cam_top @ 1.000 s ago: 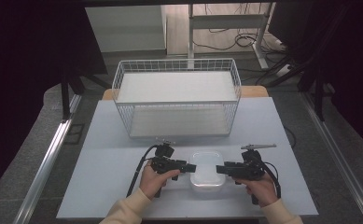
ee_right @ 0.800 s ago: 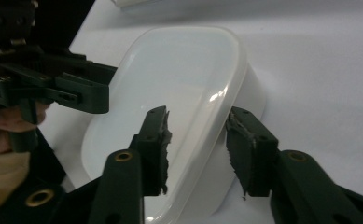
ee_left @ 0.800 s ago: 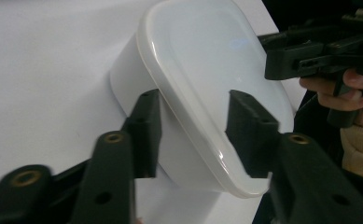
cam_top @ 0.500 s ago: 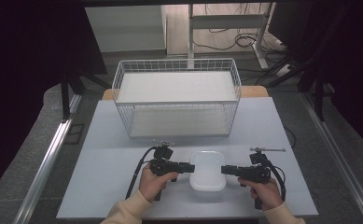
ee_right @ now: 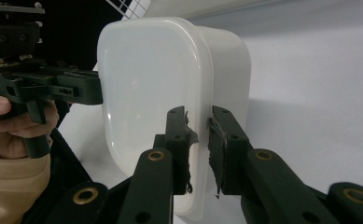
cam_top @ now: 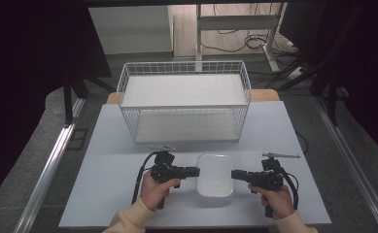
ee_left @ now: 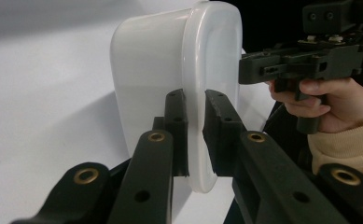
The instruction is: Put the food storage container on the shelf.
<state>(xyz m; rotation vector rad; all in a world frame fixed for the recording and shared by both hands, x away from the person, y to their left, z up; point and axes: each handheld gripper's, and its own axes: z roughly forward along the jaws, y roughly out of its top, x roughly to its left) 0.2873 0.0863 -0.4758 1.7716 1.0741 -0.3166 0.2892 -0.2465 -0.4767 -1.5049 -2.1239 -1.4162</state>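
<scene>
A white, lidded plastic box point(cam_top: 215, 174) is near the front of the table, between my two grippers. My left gripper point(cam_top: 196, 171) comes at it from the left. Its jaws have just been closing and now pinch the lid's rim in the left gripper view, gripper point(ee_left: 195, 100) on box point(ee_left: 151, 60). My right gripper point(cam_top: 234, 174) meets the opposite side. Its jaws have also just been closing and clamp the rim in the right gripper view, gripper point(ee_right: 198, 116) on box point(ee_right: 146, 79). Each view shows the other gripper touching the far edge: right gripper point(ee_left: 244, 70), left gripper point(ee_right: 97, 91).
A white wire basket point(cam_top: 184, 97) stands on the far half of the pale table point(cam_top: 113, 155), its open top facing up. Dark floor and metal rails lie on both sides of the table, and cables run behind it.
Both grippers have closed in on the box from either side and now hold its rim. The right hand drew slightly to the right before settling.
</scene>
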